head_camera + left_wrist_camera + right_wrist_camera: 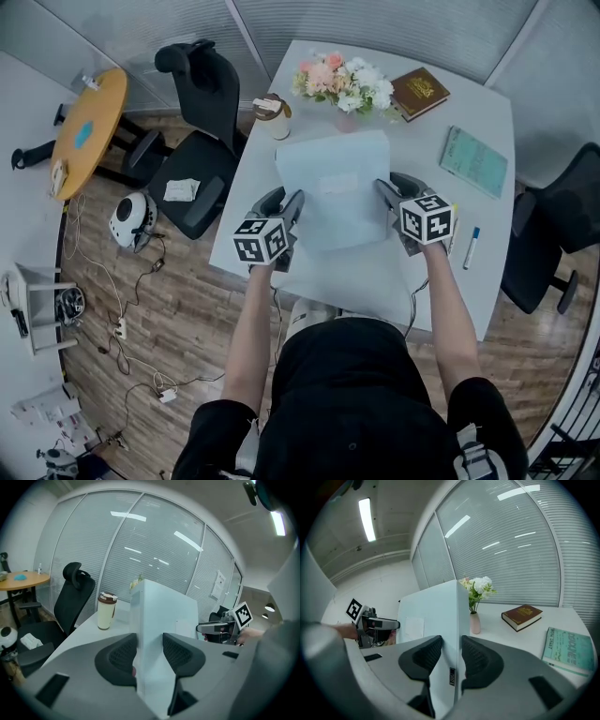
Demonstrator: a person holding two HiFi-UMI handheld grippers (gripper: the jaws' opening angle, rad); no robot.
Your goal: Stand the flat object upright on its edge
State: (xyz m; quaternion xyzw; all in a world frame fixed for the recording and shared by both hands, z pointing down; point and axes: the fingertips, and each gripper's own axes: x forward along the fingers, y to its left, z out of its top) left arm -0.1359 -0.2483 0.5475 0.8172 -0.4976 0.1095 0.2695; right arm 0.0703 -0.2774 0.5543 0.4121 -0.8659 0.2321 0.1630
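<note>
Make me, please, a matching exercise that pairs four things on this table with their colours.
Things:
1. flat box
2. cup
3. thick book
4. thin book

Colours:
A. teal cover
B. dark brown cover
C. pale blue
D. cream body, brown lid

Pairs: 1-C, 2-D, 3-B, 4-A

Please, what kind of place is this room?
Probably an office or a meeting room: a white table with a brown book on it, a black office chair beside it, and glass walls covered with blinds.
</note>
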